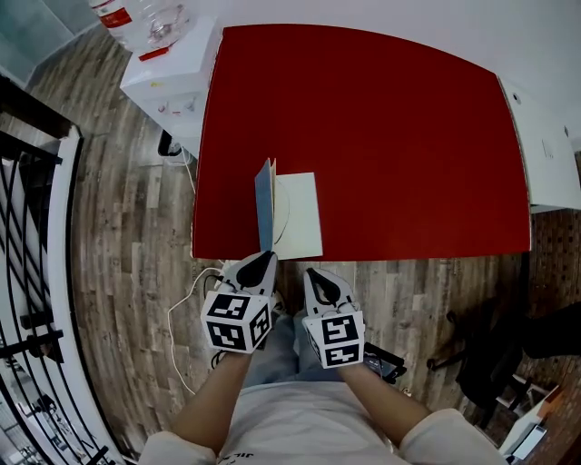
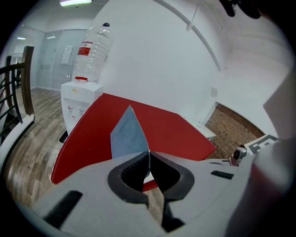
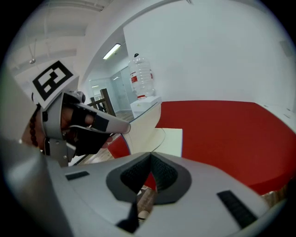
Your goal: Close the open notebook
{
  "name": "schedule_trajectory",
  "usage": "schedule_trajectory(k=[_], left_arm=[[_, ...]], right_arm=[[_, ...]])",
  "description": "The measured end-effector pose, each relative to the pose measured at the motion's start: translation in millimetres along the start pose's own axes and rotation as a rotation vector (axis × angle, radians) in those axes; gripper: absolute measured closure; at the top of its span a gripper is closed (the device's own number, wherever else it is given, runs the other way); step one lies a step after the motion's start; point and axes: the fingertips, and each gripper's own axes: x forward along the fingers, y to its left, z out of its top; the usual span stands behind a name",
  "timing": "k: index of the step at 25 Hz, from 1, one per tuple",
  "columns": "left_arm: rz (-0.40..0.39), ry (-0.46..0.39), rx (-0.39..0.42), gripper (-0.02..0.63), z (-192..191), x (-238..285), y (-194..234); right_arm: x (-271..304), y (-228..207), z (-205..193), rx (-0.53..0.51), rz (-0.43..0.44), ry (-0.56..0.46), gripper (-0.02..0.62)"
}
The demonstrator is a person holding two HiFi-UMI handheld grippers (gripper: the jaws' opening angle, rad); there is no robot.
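At 6 o'clock on the red desk, close to its near edge and toward the L corner, lies the open notebook. Its cream pages lie flat on the desk, while the blue-grey cover stands nearly on edge along the pages' 9 o'clock side, leaning slightly. The left gripper comes in from 6 o'clock, just off the desk edge. Its fingers are pinched on the cover's near lower corner, and the left gripper view shows the sheet running down into the seam between the dark pads, w/ the cover rising toward 12 o'clock over the red top. The right gripper sits just beside the left one at its 3 o'clock, below the desk edge and apart from the notebook. Its fingers are closed tip to tip w/ nothing between them, and only floor shows through the gap lower down. Approx. 11 o'clock off the desk stands a white dispenser carrying a clear water bottle w/ a red label. The wood-plank floor surrounds the desk. A dark railing runs at 9 o'clock, and a white cable trails at 7 o'clock.
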Motion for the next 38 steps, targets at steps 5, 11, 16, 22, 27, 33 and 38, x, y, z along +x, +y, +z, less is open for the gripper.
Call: schedule_trajectory(k=[5, 11, 16, 22, 27, 33, 38], left_arm=[[0.005, 0.038, 0.068, 0.586, -6.9, 24.1, -21.1], [0.014, 0.117, 0.168, 0.586, -28.0, 63.4, -41.6], [0.038, 0.193, 0.230, 0.586, -56.1, 97.4, -50.2], [0.072, 0.256, 0.264, 0.586, -77.1, 120.8, -48.1], [0.088, 0.282, 0.275, 0.586, -87.0, 129.8, -47.4], [0.101, 0.305, 0.321, 0.578, -92.6, 138.9, -48.0], [0.100, 0.309, 0.308, 0.569, -94.0, 138.7, -50.0]], right_arm=[[-5.0, -30.2, -8.4, 0.049, -0.064, 0.006, 0.591], [-11.2, -55.6, -16.5, 0.076, -0.100, 0.007, 0.589], [-14.2, -71.8, -29.1, 0.096, -0.116, 0.023, 0.591], [-14.7, -89.5, -37.1, 0.104, -0.120, 0.034, 0.589], [-15.7, -99.6, -40.5, 0.111, -0.119, 0.035, 0.591], [-13.9, -105.9, -43.4, 0.115, -0.107, 0.041, 0.589], [-13.4, -107.2, -43.5, 0.111, -0.096, 0.041, 0.590]])
